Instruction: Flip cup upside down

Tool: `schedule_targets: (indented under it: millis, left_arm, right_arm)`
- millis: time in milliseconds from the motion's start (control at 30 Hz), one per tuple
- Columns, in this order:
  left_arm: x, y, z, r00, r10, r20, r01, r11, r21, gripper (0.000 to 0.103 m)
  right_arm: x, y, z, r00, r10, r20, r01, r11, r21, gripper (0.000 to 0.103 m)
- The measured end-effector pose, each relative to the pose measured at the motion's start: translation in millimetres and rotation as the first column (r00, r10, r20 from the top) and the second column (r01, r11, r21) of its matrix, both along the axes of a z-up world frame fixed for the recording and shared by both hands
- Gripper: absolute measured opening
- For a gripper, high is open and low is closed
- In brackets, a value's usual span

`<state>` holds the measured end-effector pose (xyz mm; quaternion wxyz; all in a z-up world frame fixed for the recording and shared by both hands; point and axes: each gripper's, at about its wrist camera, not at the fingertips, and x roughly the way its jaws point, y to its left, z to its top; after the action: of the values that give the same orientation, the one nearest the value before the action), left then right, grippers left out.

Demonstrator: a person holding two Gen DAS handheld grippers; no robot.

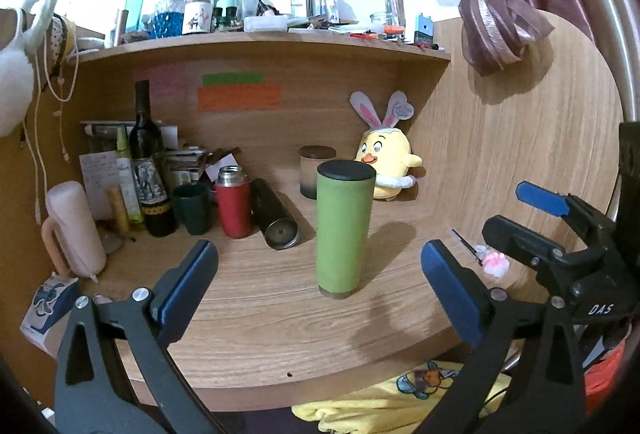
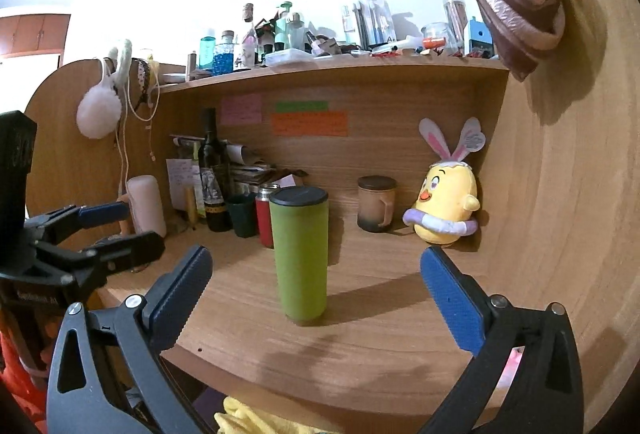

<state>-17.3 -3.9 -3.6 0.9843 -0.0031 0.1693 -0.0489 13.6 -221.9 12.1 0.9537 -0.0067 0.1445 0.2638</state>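
A tall green cup (image 1: 341, 230) with a black end on top stands upright near the front of the wooden desk (image 1: 256, 318). It also shows in the right wrist view (image 2: 301, 256). My left gripper (image 1: 320, 286) is open and empty, its blue-padded fingers wide apart on either side of the cup, a little in front of it. My right gripper (image 2: 316, 294) is open and empty too, just in front of the cup. The right gripper also appears at the right of the left wrist view (image 1: 516, 218), and the left gripper at the left of the right wrist view (image 2: 120, 230).
Behind the cup stand a red flask (image 1: 234, 203), a black flask lying down (image 1: 276, 220), a dark green mug (image 1: 194, 207), a wine bottle (image 1: 148, 169), a lidded mug (image 1: 316, 171) and a yellow chick plush (image 1: 386, 165). A cluttered shelf (image 1: 264, 41) runs above. A pink item (image 1: 496, 262) lies at the right.
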Motion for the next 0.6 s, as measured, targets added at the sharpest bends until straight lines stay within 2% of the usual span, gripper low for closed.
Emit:
schedule_targets:
  millis: [267,600]
  left_arm:
    - [-6.9,-6.9,-3.8,1.0,0.009,0.026,-0.01,1.0,0.025,0.103]
    - [-6.3,-6.3,-6.2,1.0,0.013,0.019,-0.014,1.0,0.022,0.103]
  right_arm:
    - [-2.4,-3.8,-3.6,1.0,-0.028,-0.012,0.028,1.0,0.006,0.103]
    - [0.0,-4.5,-5.0,0.999,-0.033,-0.024,0.033,0.999,0.013,0.103]
